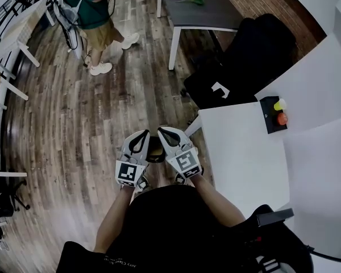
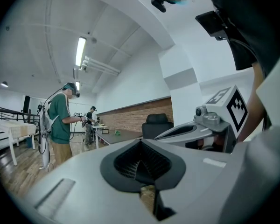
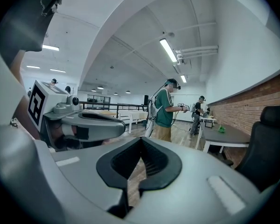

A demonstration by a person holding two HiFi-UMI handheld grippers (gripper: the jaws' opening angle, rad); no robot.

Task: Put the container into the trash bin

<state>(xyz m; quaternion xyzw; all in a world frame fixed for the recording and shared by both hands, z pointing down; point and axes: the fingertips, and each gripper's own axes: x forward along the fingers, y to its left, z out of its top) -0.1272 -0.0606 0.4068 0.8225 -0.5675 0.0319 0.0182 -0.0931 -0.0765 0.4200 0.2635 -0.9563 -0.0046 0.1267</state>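
Both of my grippers are clenched on nothing. The left gripper [image 2: 141, 158] has its jaws pressed together, with only wooden floor [image 1: 74, 129] showing through the slit under them. The right gripper [image 3: 141, 157] is clamped the same way. I hold the pair close in front of my body, side by side and roughly level, tips nearly meeting.

I cannot find the container in any view, and no trash bin shows either. From the head view a small dark shape sits between the two gripper fronts, but I cannot tell what it is, and neither gripper view shows anything held there.

To my right is a white counter [image 1: 244, 152] carrying only a black box with a yellow and a red button [image 1: 273, 114]. Beyond its corner stands a black office chair [image 1: 244, 61]. A person in a green shirt [image 1: 94, 10] stands well away across the floor.

With nothing to look at, how the container will handle is only a guess. Something bound for the bin is likely empty, so light, and possibly thin-walled, so it may buckle or slip under a hard squeeze. I expect to take it across the body or at the rim, where a wall is stiffest, and to close gently.
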